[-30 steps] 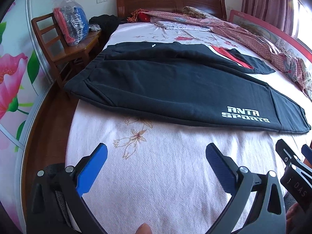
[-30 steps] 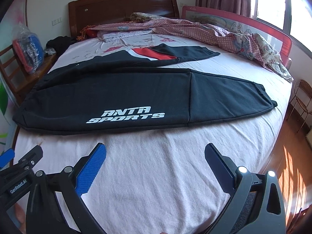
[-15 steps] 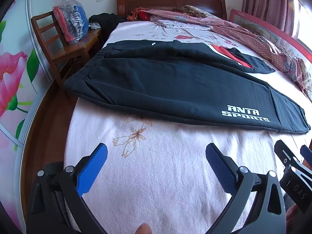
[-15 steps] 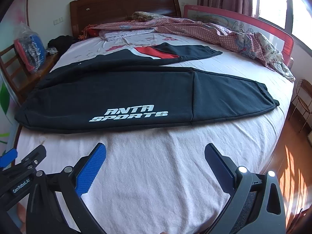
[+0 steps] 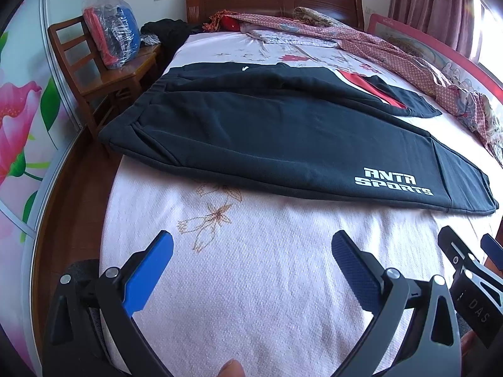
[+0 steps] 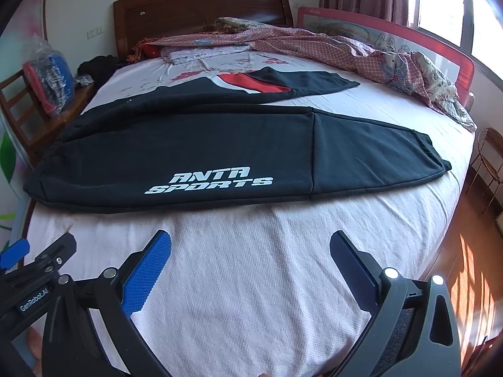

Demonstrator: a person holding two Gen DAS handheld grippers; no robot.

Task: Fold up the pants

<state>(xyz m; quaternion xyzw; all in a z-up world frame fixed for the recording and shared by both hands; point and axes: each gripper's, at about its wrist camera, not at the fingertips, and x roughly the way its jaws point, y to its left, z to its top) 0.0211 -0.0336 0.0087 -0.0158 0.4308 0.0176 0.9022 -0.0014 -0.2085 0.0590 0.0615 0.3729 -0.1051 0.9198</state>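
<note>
Left gripper (image 5: 251, 248) first: its blue fingers (image 5: 147, 270) are spread wide, nothing between them, hovering over bare sheet just short of a brown flower print (image 5: 207, 216). The right gripper (image 6: 250, 246) is the same story, blue fingers (image 6: 147, 273) splayed apart and holding nothing, poised above plain white bedspread. The two tools sit side by side at the near edge of the bed (image 5: 267, 298); each one peeks into the other's view at the frame border.

Just beyond both sets of fingertips lie the black pants (image 5: 276, 144), spread flat across the bed, apart from either gripper. The waistband sits on the left near the bed's edge; the near leg runs off to the right, carrying the white "ANTA SPORTS" lettering (image 6: 209, 183). The far leg angles away behind it, showing a red panel (image 6: 251, 83).

Further out, a rumpled pink patterned quilt (image 6: 345, 47) is piled toward the wooden headboard (image 6: 201, 9). Left of the bed stands a wooden chair (image 5: 94, 72) holding a plastic-wrapped bundle (image 5: 111, 37).
</note>
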